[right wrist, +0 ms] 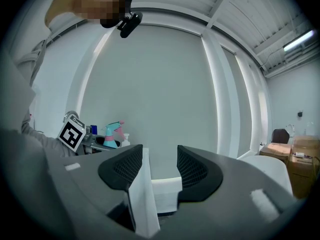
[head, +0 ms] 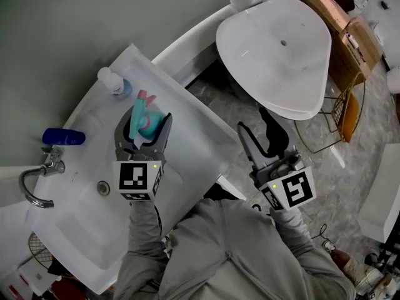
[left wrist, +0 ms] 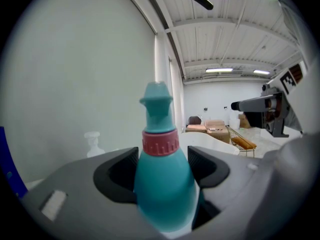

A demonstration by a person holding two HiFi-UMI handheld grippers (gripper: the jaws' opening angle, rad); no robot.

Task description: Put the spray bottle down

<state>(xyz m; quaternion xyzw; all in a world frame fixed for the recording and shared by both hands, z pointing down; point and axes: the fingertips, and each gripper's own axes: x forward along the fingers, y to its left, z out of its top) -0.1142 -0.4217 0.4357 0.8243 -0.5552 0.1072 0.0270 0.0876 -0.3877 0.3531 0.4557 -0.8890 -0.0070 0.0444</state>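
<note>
A teal spray bottle with a pink collar and trigger stands upright between the jaws of my left gripper, which is shut on its body. It is over the back right part of the white sink counter; whether its base touches the counter is hidden. In the left gripper view the bottle fills the gap of the left gripper. My right gripper hangs off the counter's right side, open, with a white strip along one jaw's inner face. It sees the bottle far off.
On the counter are a chrome tap, a blue bottle and a small white bottle. The basin's drain lies left of my left gripper. A large white rounded fixture, a wire stand and cardboard boxes are at the right.
</note>
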